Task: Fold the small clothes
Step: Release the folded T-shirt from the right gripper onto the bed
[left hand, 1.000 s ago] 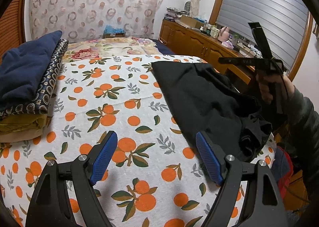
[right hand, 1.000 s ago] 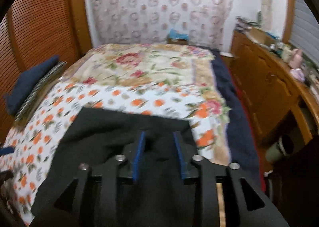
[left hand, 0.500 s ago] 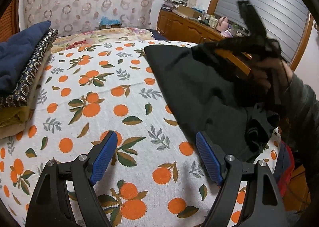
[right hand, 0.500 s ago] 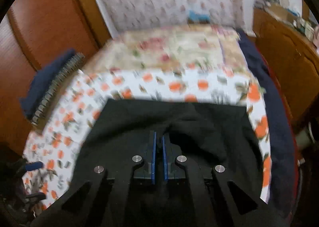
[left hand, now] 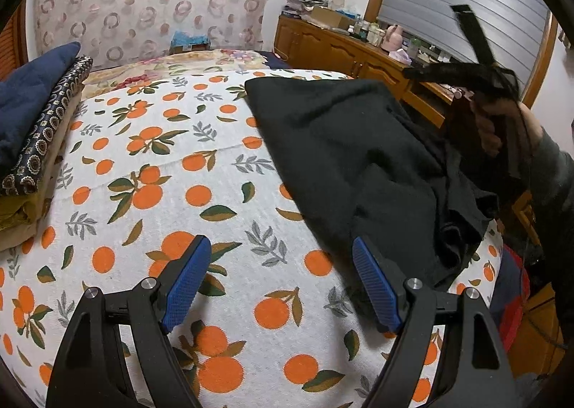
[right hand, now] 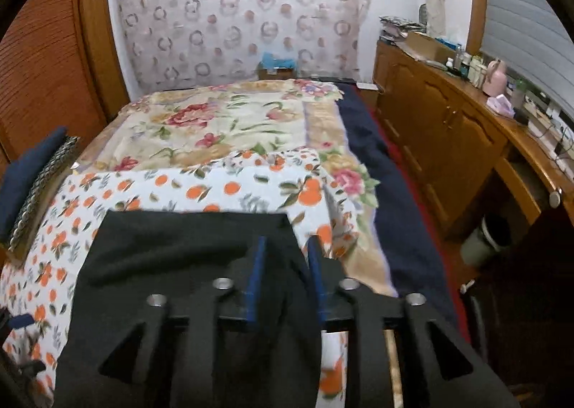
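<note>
Spread over the orange-print bedsheet point(left hand: 186, 171): a black garment point(left hand: 344, 142), largely flat, long axis running from the sheet's near right corner away toward the floral quilt point(right hand: 215, 124), far edge straight across the sheet, near right end bunched and drooping off the sheet's edge. Stacked at the sheet's left edge, well apart from the garment: a pile of folded clothes point(left hand: 32, 128). Over the garment's right side: right gripper point(right hand: 285, 275), jaws just now reopening to a narrow gap, black cloth lying between and below the blades, pads not visibly pressing on it. Low over bare sheet just left of the garment's near corner: left gripper point(left hand: 281, 282), jaws wide, nothing held, right pad almost at the cloth's edge. Nearer the bunched end, likely: the right.
</note>
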{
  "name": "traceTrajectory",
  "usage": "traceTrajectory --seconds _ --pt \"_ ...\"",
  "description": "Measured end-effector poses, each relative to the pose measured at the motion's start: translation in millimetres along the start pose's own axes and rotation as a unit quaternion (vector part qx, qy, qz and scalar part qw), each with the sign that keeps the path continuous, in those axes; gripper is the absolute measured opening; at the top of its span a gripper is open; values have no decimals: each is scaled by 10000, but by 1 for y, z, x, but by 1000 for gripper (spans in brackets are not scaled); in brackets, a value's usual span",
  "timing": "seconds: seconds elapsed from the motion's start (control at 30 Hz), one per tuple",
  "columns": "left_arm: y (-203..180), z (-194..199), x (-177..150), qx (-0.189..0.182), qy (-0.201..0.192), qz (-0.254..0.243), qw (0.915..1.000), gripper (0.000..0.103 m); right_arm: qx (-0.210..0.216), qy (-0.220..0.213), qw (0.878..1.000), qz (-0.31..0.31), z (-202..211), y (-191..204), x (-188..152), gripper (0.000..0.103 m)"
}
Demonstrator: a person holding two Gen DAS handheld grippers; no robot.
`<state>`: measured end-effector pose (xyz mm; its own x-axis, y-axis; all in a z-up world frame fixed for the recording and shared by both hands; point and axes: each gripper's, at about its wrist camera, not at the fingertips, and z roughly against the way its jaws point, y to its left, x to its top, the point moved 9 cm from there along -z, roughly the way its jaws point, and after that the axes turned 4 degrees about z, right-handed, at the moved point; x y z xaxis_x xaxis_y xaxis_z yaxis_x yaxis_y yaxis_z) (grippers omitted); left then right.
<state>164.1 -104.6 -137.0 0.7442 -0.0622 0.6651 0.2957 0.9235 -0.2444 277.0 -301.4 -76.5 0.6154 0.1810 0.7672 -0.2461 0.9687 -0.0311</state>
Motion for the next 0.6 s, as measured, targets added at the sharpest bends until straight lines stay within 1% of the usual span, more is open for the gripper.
traceTrajectory --seconds 0.03,0.13,0.23,0.33,0.4,0.5,0.6 --pt "0 -1 -1 -13 26 -13 10000 82 152 25 9999 1 3 9 -2 28" --pt "0 -6 -3 21 107 -13 9999 82 546 129 9984 106 19 32 -26 29" --pt "0 -10 -4 55 171 -48 9998 82 740 161 9966 309 33 56 -48 29" --pt "0 -14 -5 121 218 -154 9996 82 953 104 9947 376 50 73 -62 30" --pt "2 -18 -6 261 269 -247 9990 82 1107 35 9930 402 59 74 -72 37" --pt "5 -20 -8 307 278 -296 9987 82 1134 69 9922 511 63 74 -92 37" --pt "3 -22 -9 429 298 -449 9976 82 1127 105 9921 545 77 71 -106 37"
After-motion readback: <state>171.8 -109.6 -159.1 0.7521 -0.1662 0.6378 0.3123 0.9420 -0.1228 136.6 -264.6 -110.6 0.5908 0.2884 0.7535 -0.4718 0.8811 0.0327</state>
